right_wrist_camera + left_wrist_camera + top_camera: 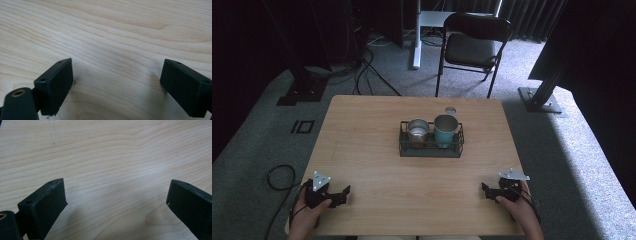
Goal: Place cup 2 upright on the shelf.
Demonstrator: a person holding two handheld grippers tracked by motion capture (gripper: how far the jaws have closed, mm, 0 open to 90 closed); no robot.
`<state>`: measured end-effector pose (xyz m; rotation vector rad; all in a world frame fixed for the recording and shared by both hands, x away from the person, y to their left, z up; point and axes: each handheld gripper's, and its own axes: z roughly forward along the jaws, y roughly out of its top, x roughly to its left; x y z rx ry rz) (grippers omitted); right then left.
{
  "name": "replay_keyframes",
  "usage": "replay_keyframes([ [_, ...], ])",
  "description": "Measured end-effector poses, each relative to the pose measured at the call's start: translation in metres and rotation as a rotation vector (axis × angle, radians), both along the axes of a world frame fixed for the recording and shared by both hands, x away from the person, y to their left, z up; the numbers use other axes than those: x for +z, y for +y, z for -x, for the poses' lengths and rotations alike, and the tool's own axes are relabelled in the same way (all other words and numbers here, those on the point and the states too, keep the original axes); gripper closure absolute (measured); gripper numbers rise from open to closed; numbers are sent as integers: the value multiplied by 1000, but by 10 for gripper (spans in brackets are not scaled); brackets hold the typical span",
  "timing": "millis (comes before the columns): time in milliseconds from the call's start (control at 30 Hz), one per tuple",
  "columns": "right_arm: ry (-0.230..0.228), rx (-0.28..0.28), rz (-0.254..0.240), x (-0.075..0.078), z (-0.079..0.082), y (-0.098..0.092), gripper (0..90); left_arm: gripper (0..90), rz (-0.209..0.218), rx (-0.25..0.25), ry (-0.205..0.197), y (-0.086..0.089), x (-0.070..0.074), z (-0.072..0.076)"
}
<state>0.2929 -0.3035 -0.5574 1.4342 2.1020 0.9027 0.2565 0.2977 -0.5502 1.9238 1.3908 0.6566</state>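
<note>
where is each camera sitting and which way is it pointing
High view: above the person's side, looking forward and down at the table, wire basket, both hands and grippers.
Left gripper view: on the left gripper, facing bare wood between open jaws.
Right gripper view: on the right gripper, likewise.
Shared: the same tabletop.

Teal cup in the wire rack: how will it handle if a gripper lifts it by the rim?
The teal cup looks like thin enamelled metal, so probably stiff and light. Its glossy wall may be slippery between the jaws. It stands upright in the wire rack close beside the steel cup, so a tilted lift could knock that.
</note>
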Motion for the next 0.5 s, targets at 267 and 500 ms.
replay_keyframes([
  [267,0,0,0,0,0,0,110,34,-20,-20,24,-2,-3,2],
  [500,0,0,0,0,0,0,109,26,-24,-7,99,-1,-5,0],
])
